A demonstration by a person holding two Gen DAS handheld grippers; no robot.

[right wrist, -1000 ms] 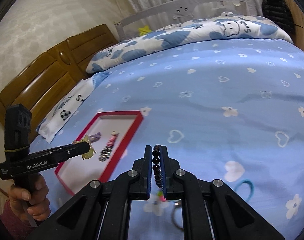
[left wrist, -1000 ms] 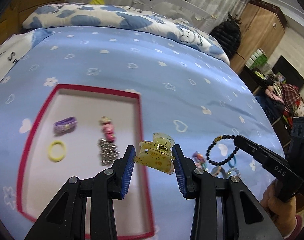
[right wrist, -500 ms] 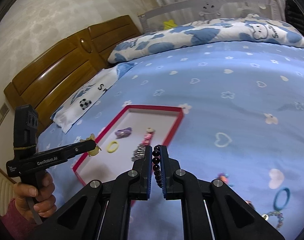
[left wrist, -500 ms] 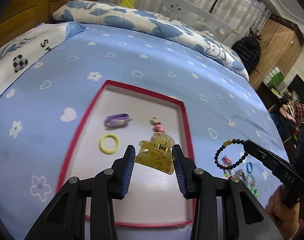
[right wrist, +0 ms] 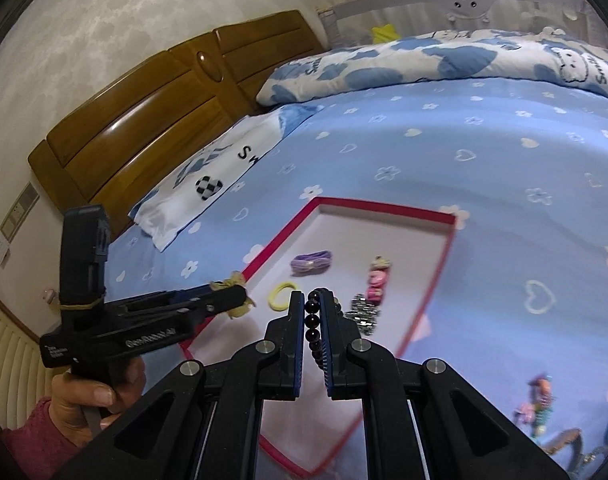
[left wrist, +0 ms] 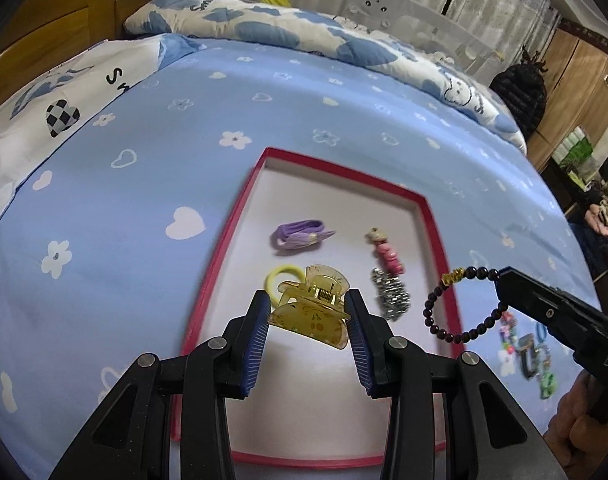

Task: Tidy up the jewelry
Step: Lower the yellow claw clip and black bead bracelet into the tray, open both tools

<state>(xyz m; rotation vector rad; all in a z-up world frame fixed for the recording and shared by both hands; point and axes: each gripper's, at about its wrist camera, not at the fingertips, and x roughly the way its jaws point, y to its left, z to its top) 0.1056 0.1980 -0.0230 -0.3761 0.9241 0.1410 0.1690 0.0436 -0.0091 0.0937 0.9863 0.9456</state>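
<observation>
Your left gripper (left wrist: 308, 314) is clamped on a yellow translucent claw clip (left wrist: 312, 312), both blue pads pressed to its sides, and it hangs above the near half of the red-rimmed tray (left wrist: 224, 240) on the blue bedspread (left wrist: 144, 152). In the left wrist view the tray sits at the centre. A purple hair tie (left wrist: 300, 233) lies at about 12 o'clock from the clip. A yellow hair ring (left wrist: 282, 278) sits at 10 o'clock, partly hidden behind the clip. At 2 o'clock a pink charm (left wrist: 385, 254) lies with a silver sparkly piece (left wrist: 391, 294) just below it, the two close together.

Farther right, at 3 o'clock, your right gripper (left wrist: 499, 280) reaches in, closed on a black bead bracelet (left wrist: 455, 308) with a gold bead. The loop hangs over the tray's right rim. In the right wrist view the beads (right wrist: 312, 322) are pinched between the nearly closed pads, over the tray's near part.

At 4 o'clock, on the bedspread outside the tray, a small heap of mixed coloured jewelry (left wrist: 527, 354) lies, blurred. A patterned pillow (left wrist: 56, 108) lies at 10 o'clock, against the wooden headboard (right wrist: 144, 120).
</observation>
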